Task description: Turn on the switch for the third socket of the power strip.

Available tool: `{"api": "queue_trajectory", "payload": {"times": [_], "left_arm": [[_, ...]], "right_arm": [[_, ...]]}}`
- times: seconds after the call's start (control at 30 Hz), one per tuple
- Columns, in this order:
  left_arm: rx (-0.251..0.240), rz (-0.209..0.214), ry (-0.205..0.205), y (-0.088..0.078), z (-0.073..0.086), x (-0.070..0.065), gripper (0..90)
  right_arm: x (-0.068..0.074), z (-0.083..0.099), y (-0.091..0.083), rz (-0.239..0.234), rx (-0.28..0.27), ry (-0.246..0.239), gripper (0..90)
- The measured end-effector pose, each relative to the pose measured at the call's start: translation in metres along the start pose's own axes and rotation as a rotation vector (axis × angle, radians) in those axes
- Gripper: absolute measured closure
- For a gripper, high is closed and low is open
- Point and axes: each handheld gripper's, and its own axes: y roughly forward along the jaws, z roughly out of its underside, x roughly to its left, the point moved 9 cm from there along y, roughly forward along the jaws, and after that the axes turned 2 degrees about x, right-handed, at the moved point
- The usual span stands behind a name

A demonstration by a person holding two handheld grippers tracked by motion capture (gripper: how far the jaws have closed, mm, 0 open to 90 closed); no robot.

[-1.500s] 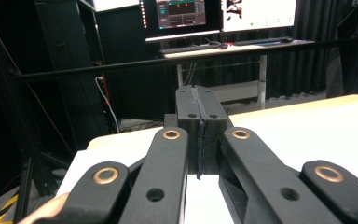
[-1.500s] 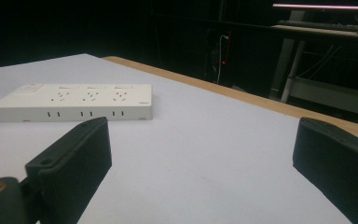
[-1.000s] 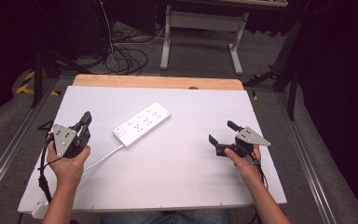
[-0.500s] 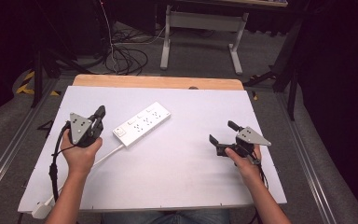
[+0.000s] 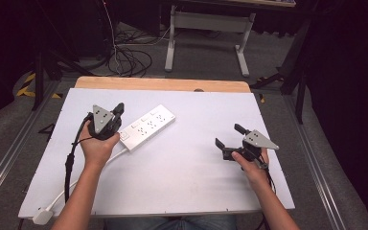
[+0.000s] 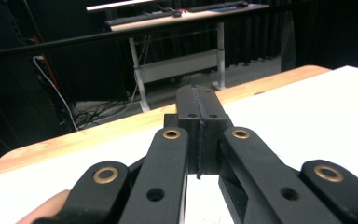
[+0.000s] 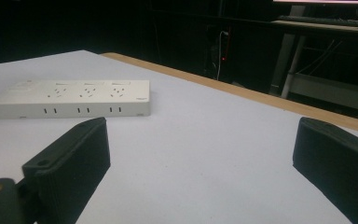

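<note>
left gripper [image 5: 118, 109] now nearer the one power strip [image 5: 147, 127], jaws pressed together, right gripper [image 5: 230, 135] unmoved, jaws wide, two grippers

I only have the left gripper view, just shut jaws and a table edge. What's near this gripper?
Observer: A white power strip lies just right of the left gripper, in the high view.
Operator: Is the other gripper holding anything?
Observer: No. The right gripper is open and empty, jaws wide apart in its own view.
Operator: Where does the strip's cable run?
Observer: The cable passes under the left hand toward the table's near left corner.
</note>
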Motion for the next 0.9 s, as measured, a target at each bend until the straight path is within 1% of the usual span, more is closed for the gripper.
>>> {"api": "queue_trajectory", "payload": {"times": [0.13, 0.23, 0.33, 0.6, 0.7, 0.83, 0.9], "left_arm": [[0.016, 0.007, 0.001, 0.008, 0.001, -0.003, 90.0], [0.031, 0.009, 0.012, 0.015, 0.001, -0.004, 90.0], [0.040, 0.018, 0.015, 0.021, 0.001, -0.007, 90.0], [0.075, 0.039, 0.036, 0.038, 0.002, -0.016, 90.0], [0.086, 0.047, 0.050, 0.043, 0.002, -0.020, 90.0], [0.099, 0.062, 0.050, 0.050, 0.002, -0.026, 90.0], [0.112, 0.062, 0.055, 0.054, 0.005, -0.027, 90.0]], "right_arm": [[0.000, 0.000, 0.001, 0.000, -0.001, 0.000, 4.7], [0.000, 0.001, 0.001, -0.002, 0.001, 0.000, 4.7], [0.000, 0.000, 0.001, -0.002, 0.000, 0.001, 4.7], [0.000, 0.000, 0.001, -0.003, 0.000, 0.004, 4.7], [0.000, 0.000, 0.001, -0.006, -0.002, 0.002, 4.8], [0.001, 0.000, 0.002, -0.008, -0.004, 0.002, 4.9], [0.001, 0.000, 0.002, -0.009, -0.003, 0.001, 4.9]]}}
